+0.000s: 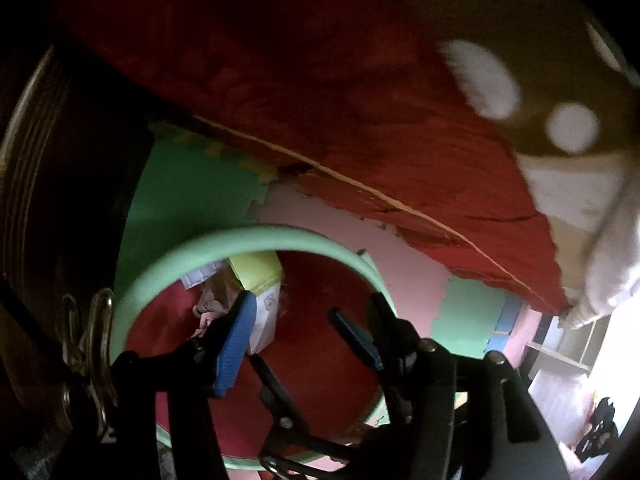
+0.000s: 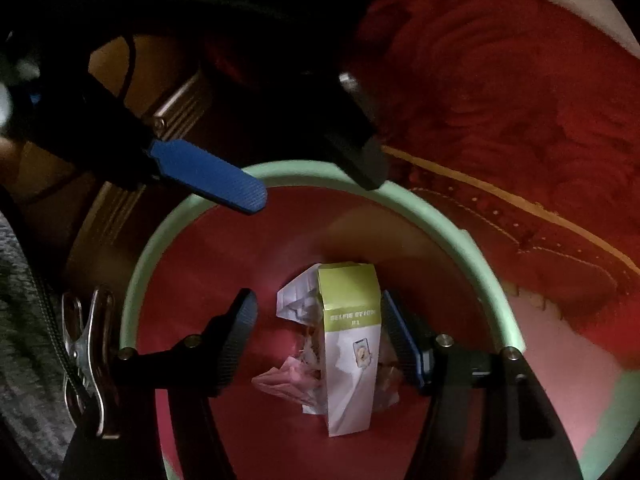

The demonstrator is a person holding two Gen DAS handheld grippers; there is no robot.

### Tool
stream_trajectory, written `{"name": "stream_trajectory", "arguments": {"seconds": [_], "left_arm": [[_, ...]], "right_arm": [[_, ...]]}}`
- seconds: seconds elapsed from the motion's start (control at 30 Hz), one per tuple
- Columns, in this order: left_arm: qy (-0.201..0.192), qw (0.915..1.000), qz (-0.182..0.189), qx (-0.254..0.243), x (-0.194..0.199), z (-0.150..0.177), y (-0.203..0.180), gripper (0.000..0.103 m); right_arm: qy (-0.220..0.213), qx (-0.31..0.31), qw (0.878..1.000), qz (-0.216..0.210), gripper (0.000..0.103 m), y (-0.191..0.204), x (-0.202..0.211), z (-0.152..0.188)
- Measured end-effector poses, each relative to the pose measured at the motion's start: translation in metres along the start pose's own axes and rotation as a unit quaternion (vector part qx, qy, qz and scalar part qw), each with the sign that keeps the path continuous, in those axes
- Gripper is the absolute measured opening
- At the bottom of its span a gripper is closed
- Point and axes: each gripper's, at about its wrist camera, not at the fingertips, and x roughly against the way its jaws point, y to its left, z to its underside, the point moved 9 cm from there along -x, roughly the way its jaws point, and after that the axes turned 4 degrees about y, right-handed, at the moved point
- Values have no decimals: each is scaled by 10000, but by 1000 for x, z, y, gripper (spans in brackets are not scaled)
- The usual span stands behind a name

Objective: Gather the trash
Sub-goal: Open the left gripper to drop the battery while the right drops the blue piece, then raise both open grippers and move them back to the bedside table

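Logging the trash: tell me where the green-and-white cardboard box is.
The green-and-white cardboard box lies inside the red bin with the mint-green rim, centre of the right wrist view, atop crumpled pink paper.

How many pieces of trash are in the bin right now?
3 that I can make out in the bin: a green and white box in the middle, white paper behind it, and a pink wrapper beside it. More may be hidden underneath.

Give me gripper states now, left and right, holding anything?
Left gripper: open, empty, over the bin.
Right gripper: open, holding nothing; the selfie stick box lies in the bin below it.
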Motion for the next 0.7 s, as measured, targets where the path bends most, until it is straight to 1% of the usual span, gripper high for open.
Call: {"name": "stream_trajectory", "arguments": {"seconds": [0.1, 0.2, 0.27, 0.3, 0.37, 0.43, 0.57, 0.7], "left_arm": [[-193, 9996, -14, -215, 11, 6, -7, 60], [-428, 9979, -109, -464, 21, 9, -13, 60], [-574, 9965, -82, -610, 28, 13, -20, 60], [-621, 9960, -35, -647, 31, 15, -22, 60], [-671, 9953, 239, -659, 40, 20, -25, 60], [-781, 9936, 408, -702, 51, 26, -31, 60], [-1109, 9884, 579, -865, 76, 36, -42, 60], [-1462, 9816, 636, -1047, 107, 51, -51, 60]], "right_arm": [[-128, -55, 9999, 15, 66, -6, 14, 2], [-282, -112, 9995, 37, 66, -9, 31, 3], [-386, -169, 9991, 39, 66, -10, 45, 1], [-428, -186, 9989, 46, 66, -10, 50, 0], [-519, -218, 9984, 91, 66, -10, 60, -2], [-592, -235, 9979, 124, 66, -11, 68, -1], [-777, -283, 9963, 215, 66, -7, 94, -3], [-1028, -286, 9940, 252, 66, 0, 123, -6]]}}
